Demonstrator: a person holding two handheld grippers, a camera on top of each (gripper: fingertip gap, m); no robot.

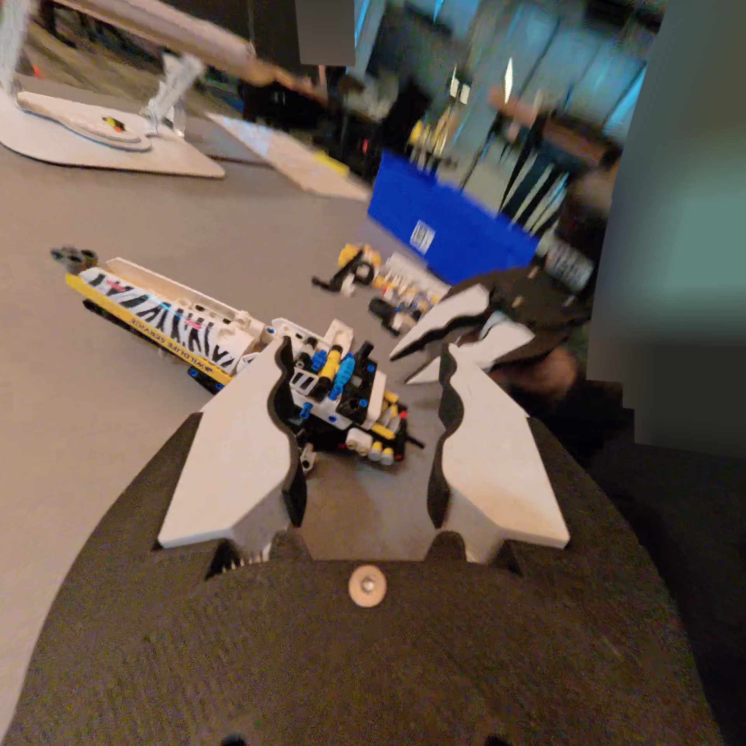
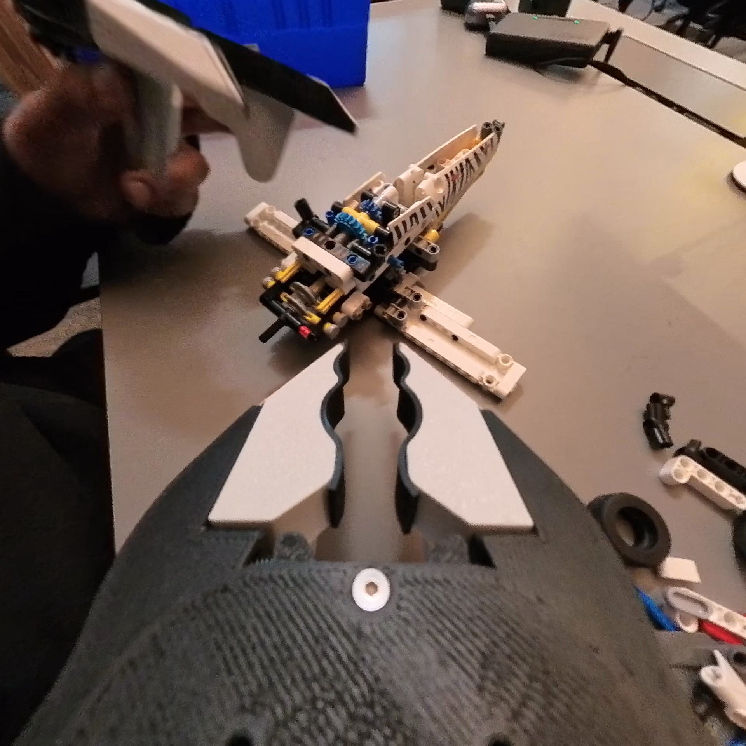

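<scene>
Grey tabletop [image 2: 565, 226] runs under both grippers, with a blurred workshop and a blue bin [image 1: 452, 226] behind.

Going left to right in the left wrist view: beyond the left fingertip lies the long zebra-striped tail of a brick-built toy plane [image 1: 169, 315], its long axis running away to the far left. The plane's geared middle, with blue and yellow parts, sits just ahead of the left gripper [image 1: 365, 359], partly covered by the left finger [image 1: 242, 424]. The fingers stand wide apart, and bare table shows beside the right-hand one, so nothing is pressed between them. Whether the left pad touches the model I cannot tell. Farther off to the right, a loose heap of small parts [image 1: 387, 282] is too smeared to sort.

In the right wrist view, the left gripper hangs in a hand [image 2: 101, 153] above and to the left. The plane [image 2: 363, 250] lies just past the tips of the right gripper [image 2: 369, 351], nose end nearest, tail pointing away up and to the right, one white wing [image 2: 452, 343] reaching rightward beside the right fingertip. These fingers stand narrow, with only table between them. To the far right lie a black tyre [image 2: 629, 529] and white beams [image 2: 702, 480], cut off at the edge.

The right gripper seems the one lined up on the nose; the left hovers over the middle.
</scene>
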